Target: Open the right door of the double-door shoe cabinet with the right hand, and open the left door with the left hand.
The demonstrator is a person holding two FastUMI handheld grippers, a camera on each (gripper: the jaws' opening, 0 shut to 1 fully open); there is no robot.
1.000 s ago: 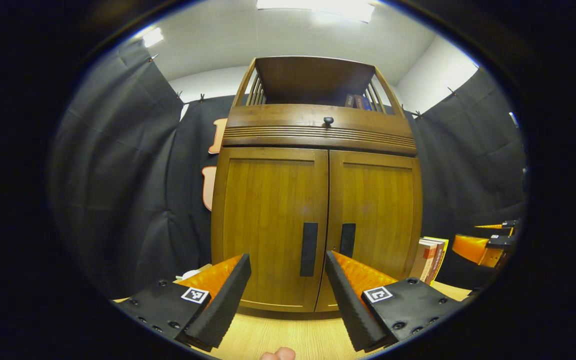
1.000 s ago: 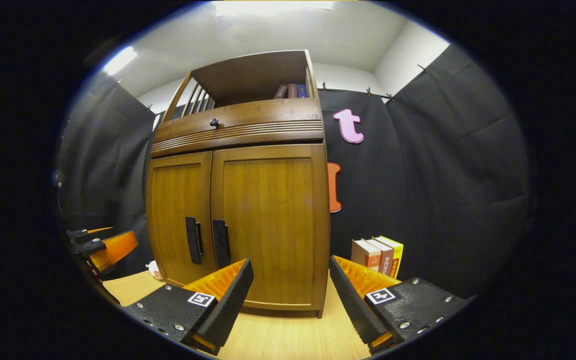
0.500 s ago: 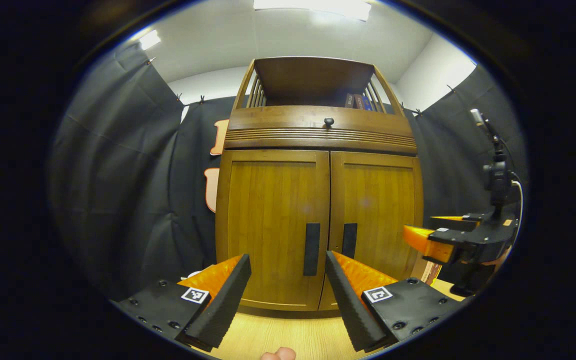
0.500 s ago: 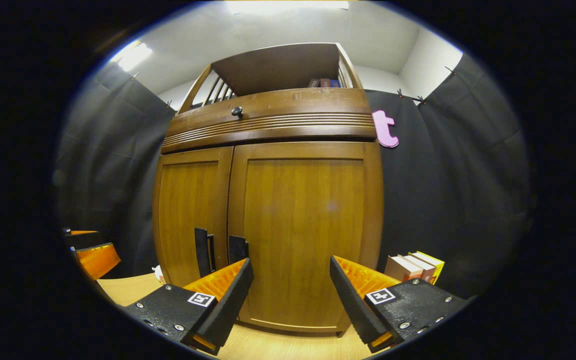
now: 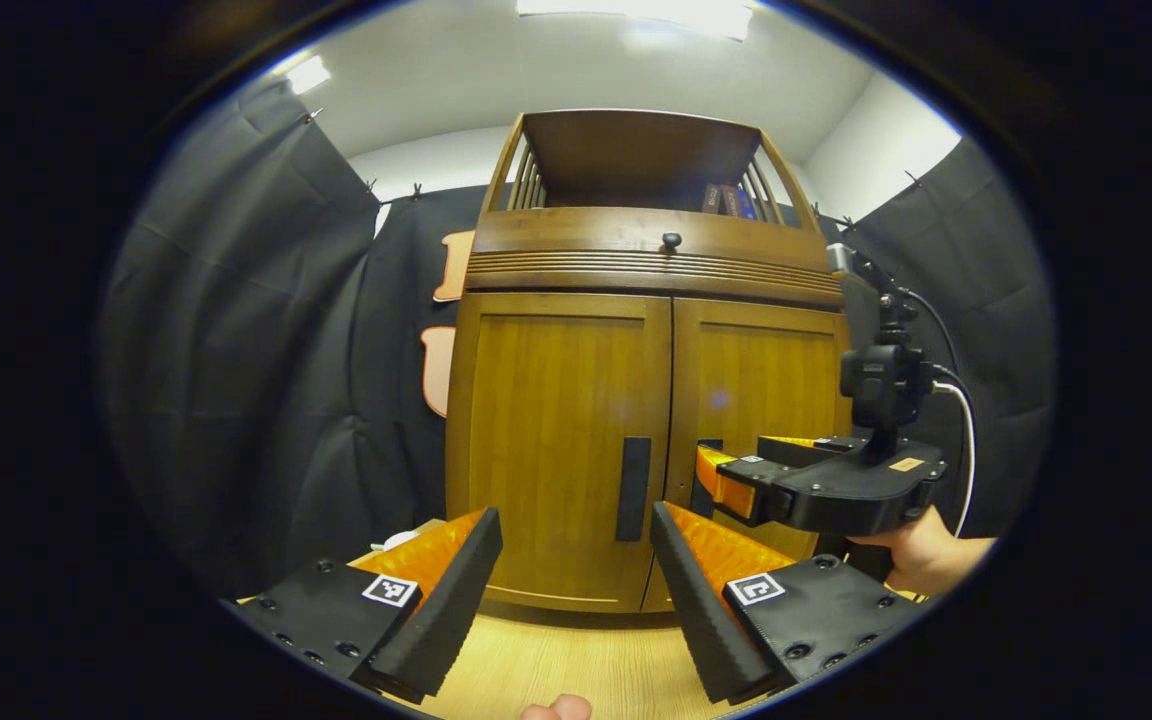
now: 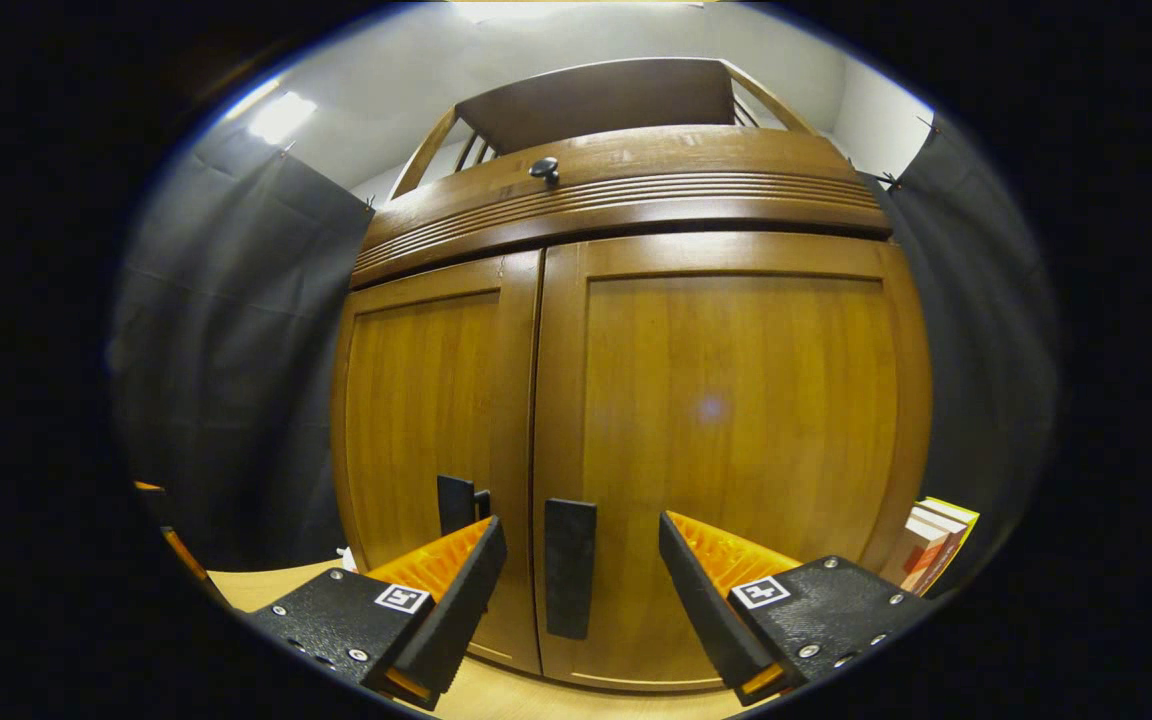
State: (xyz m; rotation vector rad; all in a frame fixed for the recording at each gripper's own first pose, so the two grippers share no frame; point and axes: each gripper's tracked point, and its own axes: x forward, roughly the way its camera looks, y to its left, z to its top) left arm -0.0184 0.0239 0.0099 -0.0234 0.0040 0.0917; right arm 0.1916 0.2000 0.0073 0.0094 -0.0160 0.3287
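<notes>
STEP: approach to right door, both doors of brown wooden double-door shoe cabinet (image 6: 636, 400) shut, standing on pale wood counter (image 5: 556, 670) | RIGHT TONGS (image 6: 581, 590): spread wide, empty, straddling black vertical bar handle (image 6: 570, 568), not touching | LEFT TONGS (image 5: 576, 575): spread, empty, facing left door | NEXT: likely advance, clench on handle, pull outward.

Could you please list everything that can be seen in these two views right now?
Shoe cabinet: one, brown wood, standing on the table against the black cloth.
Doors: two, brown, both closed; left door, right door.
Door handles: two, black, upright either side of the centre seam; left handle, right handle.
Knob: one, dark, on the band above the doors.
Books: a few, upright beside the cabinet's right side; more on the top shelf.
Table: one, light wood.
Left tongs: open, short of the left door.
Right tongs: open, lined up with the right handle.
Hand: one, holding the right tongs.
</notes>
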